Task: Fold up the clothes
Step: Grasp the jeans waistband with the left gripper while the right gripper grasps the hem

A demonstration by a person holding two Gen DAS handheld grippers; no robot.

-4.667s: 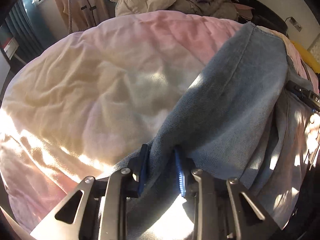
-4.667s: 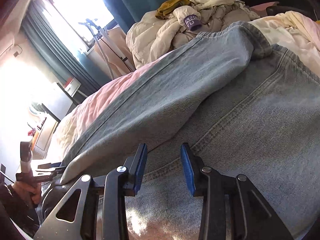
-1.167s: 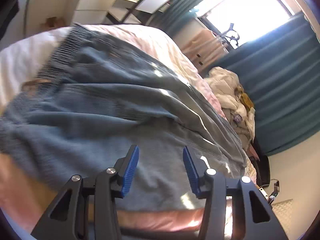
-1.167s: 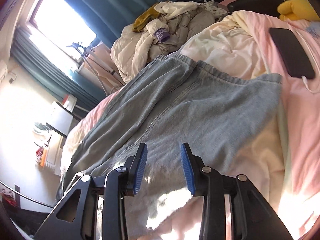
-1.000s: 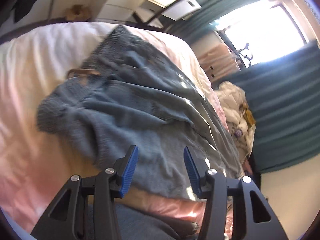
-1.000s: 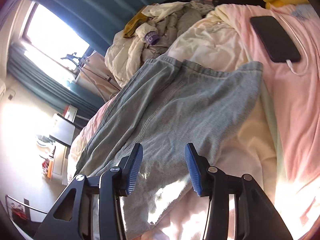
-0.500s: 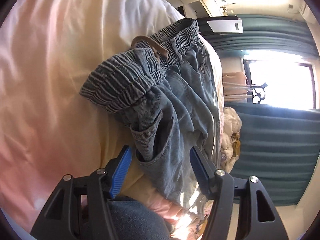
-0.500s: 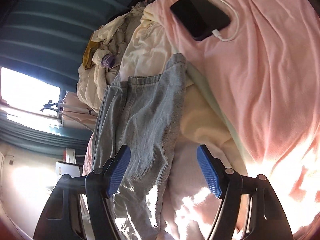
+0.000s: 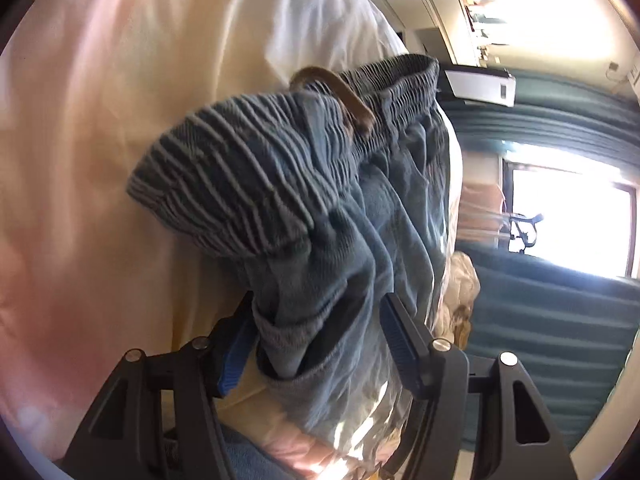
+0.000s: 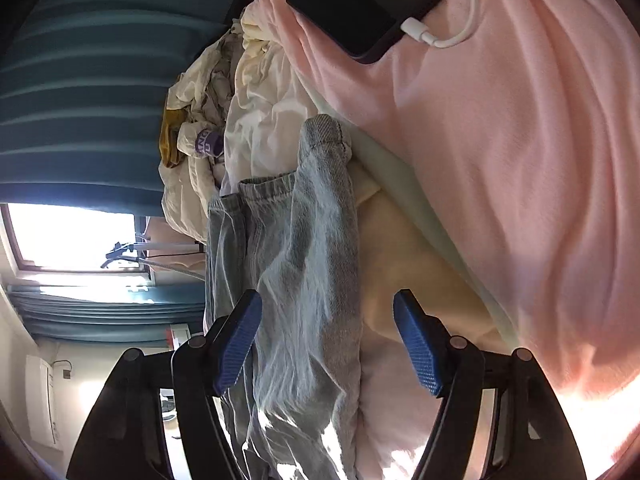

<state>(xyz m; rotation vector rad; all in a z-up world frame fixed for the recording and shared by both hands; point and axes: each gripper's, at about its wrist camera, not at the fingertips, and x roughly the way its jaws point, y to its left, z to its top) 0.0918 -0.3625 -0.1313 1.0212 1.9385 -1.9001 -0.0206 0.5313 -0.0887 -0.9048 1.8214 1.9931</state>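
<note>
One pair of blue jeans (image 9: 320,216) lies stretched across the pink and cream bedding (image 10: 520,184), with one black phone (image 10: 360,8) on one white charging cable (image 10: 460,24) further up the bed and one heap of pale clothes (image 10: 200,120) by the teal curtain. The left gripper (image 9: 316,340) has just spread its jaws, and the bunched corner below the elastic waistband (image 9: 240,184) sits between the blue pads without being pinched. The right gripper (image 10: 328,344) has also just been opening; its jaws stand wide, with the folded leg end of the jeans passing between them nearer the left pad, unheld.
</note>
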